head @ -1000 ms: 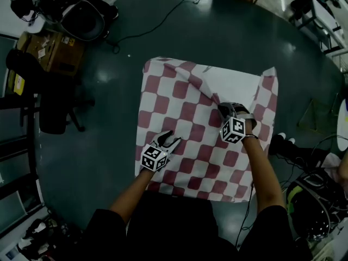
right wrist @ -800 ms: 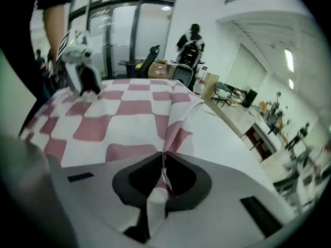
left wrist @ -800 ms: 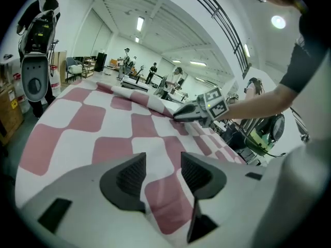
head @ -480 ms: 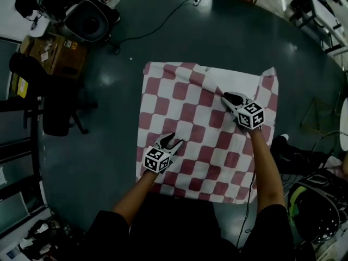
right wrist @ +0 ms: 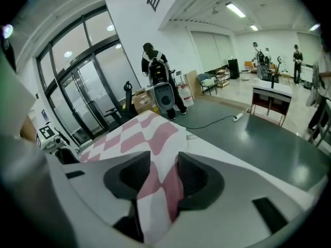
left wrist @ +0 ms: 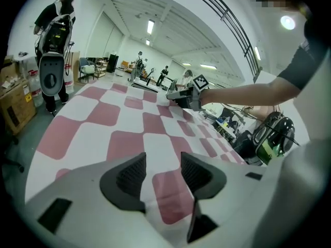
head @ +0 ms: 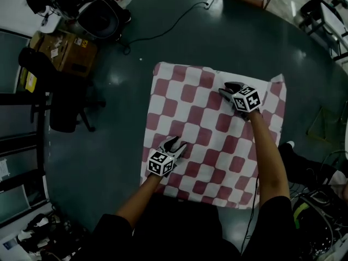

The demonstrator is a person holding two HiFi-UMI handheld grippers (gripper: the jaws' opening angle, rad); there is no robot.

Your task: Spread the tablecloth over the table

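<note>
Left claw [head: 176,143] isn't doing much: jaws apart, sitting low over the near-left part of the cloth [head: 190,113] with flat checks showing between them and nothing pinched. The real news is on the right. The right claw [head: 225,87] has just been opening up, and there's a ridge of cloth standing between its jaws, but I'd call that let go rather than gripped. So it looks like the pull is done and the cloth is dropped where it needs to be, covering pretty much the whole table [right wrist: 204,139], with only a sliver of bare white past the far edge in the right gripper view. Compared with a second ago, the left side looks the same. In the middle and far right there was a big bare white patch with the cloth folded back on a diagonal, and now that's gone and it's checks all the way. The right claw has also moved out toward the far-right corner and rolled over.
</note>
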